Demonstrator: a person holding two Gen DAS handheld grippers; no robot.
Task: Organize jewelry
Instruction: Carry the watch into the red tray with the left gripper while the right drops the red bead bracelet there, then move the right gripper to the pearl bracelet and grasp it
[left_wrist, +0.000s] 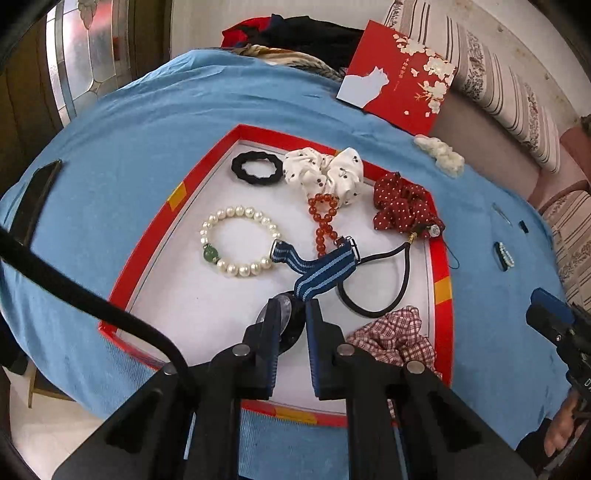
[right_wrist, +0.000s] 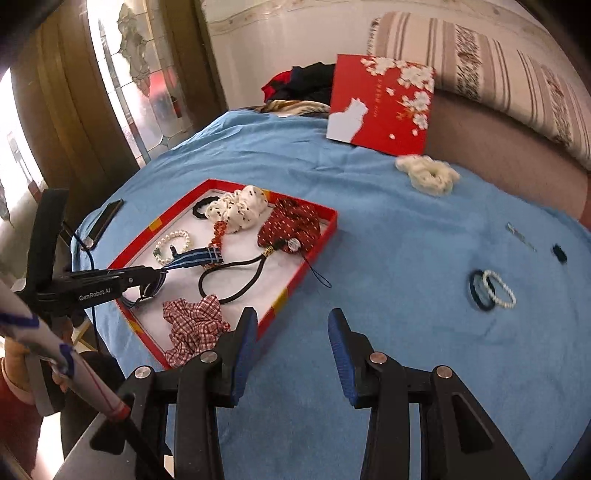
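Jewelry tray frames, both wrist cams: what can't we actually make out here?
- Left gripper contact with the blue striped strap: its own fingers cover it, left wrist view.
- Round dark thing under those fingers: mostly hidden.
- Small items by the pale bead bracelet: too small, blurred, right wrist view.
- Lettering on the red box lid: too small.
- Plaid scrunchie: partly behind the open right gripper.

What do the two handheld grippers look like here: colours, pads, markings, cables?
Both are black plastic with silver pivot bolts and blue ribbed pads. The left gripper trails a black cable and reads "GenRobot.AI" in white on its side. The right gripper matches it.
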